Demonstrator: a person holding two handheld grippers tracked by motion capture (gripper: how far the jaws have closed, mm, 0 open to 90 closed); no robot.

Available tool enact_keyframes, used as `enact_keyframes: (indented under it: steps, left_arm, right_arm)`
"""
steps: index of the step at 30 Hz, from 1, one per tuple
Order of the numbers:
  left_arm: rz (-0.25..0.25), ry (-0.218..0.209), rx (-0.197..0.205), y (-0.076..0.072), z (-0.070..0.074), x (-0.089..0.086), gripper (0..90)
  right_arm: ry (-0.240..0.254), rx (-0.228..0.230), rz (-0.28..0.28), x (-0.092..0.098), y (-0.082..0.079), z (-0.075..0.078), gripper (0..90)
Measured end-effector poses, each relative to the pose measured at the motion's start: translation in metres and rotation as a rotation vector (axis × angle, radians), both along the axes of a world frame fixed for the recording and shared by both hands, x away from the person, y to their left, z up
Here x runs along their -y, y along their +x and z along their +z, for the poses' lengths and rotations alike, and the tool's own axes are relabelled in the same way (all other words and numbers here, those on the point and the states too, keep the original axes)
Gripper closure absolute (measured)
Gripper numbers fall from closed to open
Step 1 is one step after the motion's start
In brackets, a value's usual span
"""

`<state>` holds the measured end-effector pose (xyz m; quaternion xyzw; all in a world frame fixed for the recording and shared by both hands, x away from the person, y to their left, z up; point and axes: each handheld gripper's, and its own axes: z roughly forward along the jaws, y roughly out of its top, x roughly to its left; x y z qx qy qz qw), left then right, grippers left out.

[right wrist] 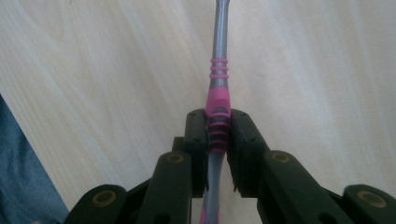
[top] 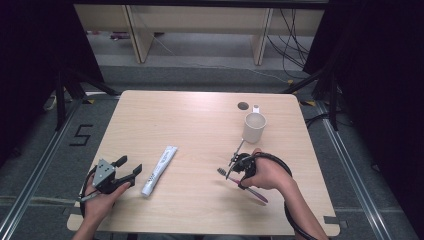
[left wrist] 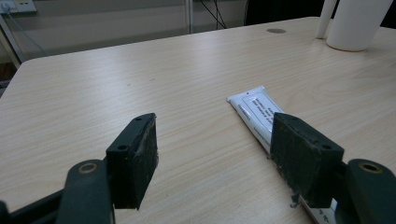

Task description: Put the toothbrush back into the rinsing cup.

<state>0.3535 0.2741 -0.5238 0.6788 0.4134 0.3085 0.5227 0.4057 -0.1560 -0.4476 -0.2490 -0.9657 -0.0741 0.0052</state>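
Right gripper (top: 235,167) at about four o'clock on the table (top: 200,115), jaws pinched on the toothbrush (top: 245,187), clamped at the pink ribbed grip. In the right gripper view, right gripper (right wrist: 218,135) with both black pads pressed flat against the toothbrush (right wrist: 219,88), grey neck running straight up toward twelve o'clock over bare wood, pink-and-grey handle passing back down between the jaws. In the high view, bristle head at about nine o'clock of the right hand (top: 267,175), close to the tabletop, handle tail poking out at five o'clock past the hand and lying low over the wood. White cup (top: 254,127) upright at twelve o'clock of that hand, near but apart from the gripper. Left gripper (top: 131,169) at about eight o'clock on the table, held in the left hand (top: 102,197), jaws spread wide with nothing between them. In the left gripper view, left gripper (left wrist: 215,154) hanging just above the wood, pads well apart, toothpaste tube (left wrist: 257,114) lying flat and running partly under the right-hand pad. Toothpaste tube (top: 159,170) in the high view just beside the left gripper at its three o'clock, long axis slanting from seven to one o'clock, well apart from the toothbrush.
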Motion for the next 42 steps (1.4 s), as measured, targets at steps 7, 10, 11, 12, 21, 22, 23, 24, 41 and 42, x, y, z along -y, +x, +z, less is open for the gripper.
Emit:
enact_keyframes:
  steps: [7, 10, 11, 12, 21, 22, 23, 24, 41, 42]
  left_arm:
    - [0.004, -0.002, -0.003, 0.000, 0.000, 0.000, 31.6]
    - [0.001, 0.002, 0.000, 0.000, 0.000, 0.000, 31.6]
    - [0.001, 0.002, 0.000, 0.000, 0.000, 0.000, 31.6]
    - [0.001, 0.002, -0.001, 0.000, 0.000, 0.000, 31.6]
    - [0.002, -0.001, 0.000, 0.000, 0.000, 0.000, 31.6]
    - [0.002, 0.000, 0.000, 0.000, 0.000, 0.000, 31.6]
    - [0.002, 0.000, 0.000, 0.000, 0.000, 0.000, 31.6]
    - [0.002, 0.000, 0.000, 0.000, 0.000, 0.000, 31.6]
    - [0.002, -0.001, 0.000, 0.000, 0.000, 0.000, 31.6]
    - [0.003, -0.001, 0.000, 0.000, 0.000, 0.000, 31.6]
  right_arm:
    - [0.094, 0.067, -0.060, 0.011, 0.002, 0.013, 78.9]
    - [0.123, 0.091, -0.086, 0.016, 0.002, 0.016, 78.9]
    - [0.130, 0.104, -0.073, 0.018, 0.003, 0.016, 78.9]
    - [0.136, 0.111, -0.079, 0.019, 0.004, 0.017, 78.9]
    - [0.178, 0.145, -0.125, 0.031, 0.004, 0.020, 78.9]
    - [0.193, 0.149, -0.131, 0.032, 0.003, 0.020, 78.9]
    - [0.196, 0.152, -0.125, 0.034, 0.004, 0.020, 78.8]
    - [0.198, 0.153, -0.131, 0.035, 0.004, 0.020, 78.9]
    - [0.353, 0.333, -0.256, 0.054, 0.005, 0.027, 78.8]
    - [0.351, 0.355, -0.249, 0.056, 0.006, 0.028, 78.8]
